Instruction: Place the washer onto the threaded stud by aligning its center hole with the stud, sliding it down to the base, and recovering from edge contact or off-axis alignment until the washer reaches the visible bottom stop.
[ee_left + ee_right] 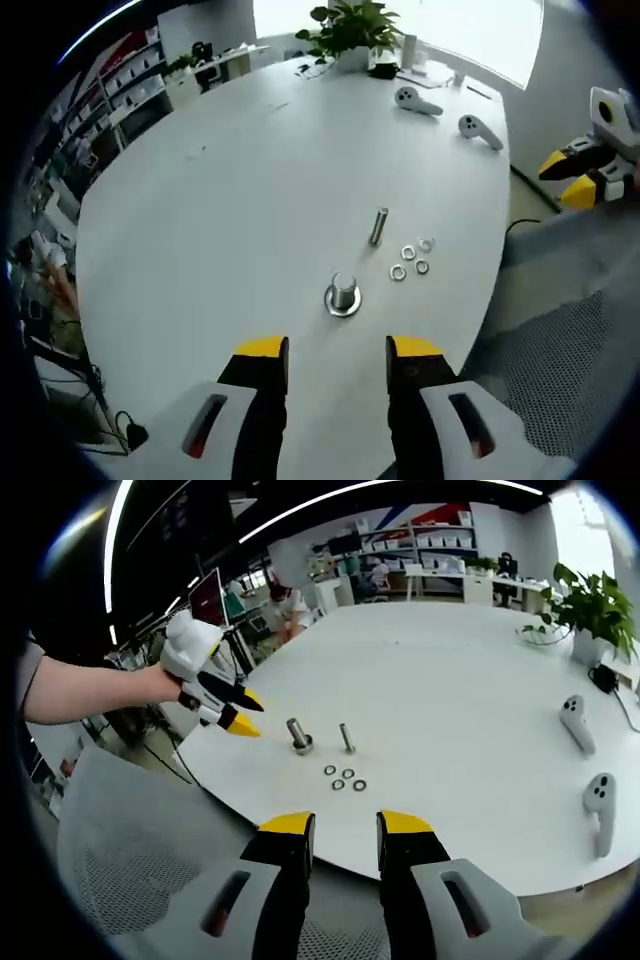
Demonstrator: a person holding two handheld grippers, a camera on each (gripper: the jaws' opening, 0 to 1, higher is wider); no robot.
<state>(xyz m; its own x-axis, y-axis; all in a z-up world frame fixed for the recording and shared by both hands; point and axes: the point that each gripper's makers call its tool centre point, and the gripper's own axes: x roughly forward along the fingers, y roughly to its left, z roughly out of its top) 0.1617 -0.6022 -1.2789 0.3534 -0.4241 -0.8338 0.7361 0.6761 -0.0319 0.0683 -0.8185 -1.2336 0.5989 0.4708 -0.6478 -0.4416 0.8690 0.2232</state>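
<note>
Shelving and desks line the far walls of a bright office behind the big round white worktop (250, 180). Near its far rim stands a leafy green potted plant (350, 30), with two white handheld controllers (418, 100) lying closer in. Toward the near edge a short silver threaded stud on a round flanged base (342, 295) stands upright; just beyond it is a slimmer metal bolt (378, 226). Four small silver washers (410, 258) lie clustered flat beside them. The left gripper (338, 350) hovers near the stud, spread and empty; the right gripper (345, 825), off the worktop's edge, is likewise apart and empty.
</note>
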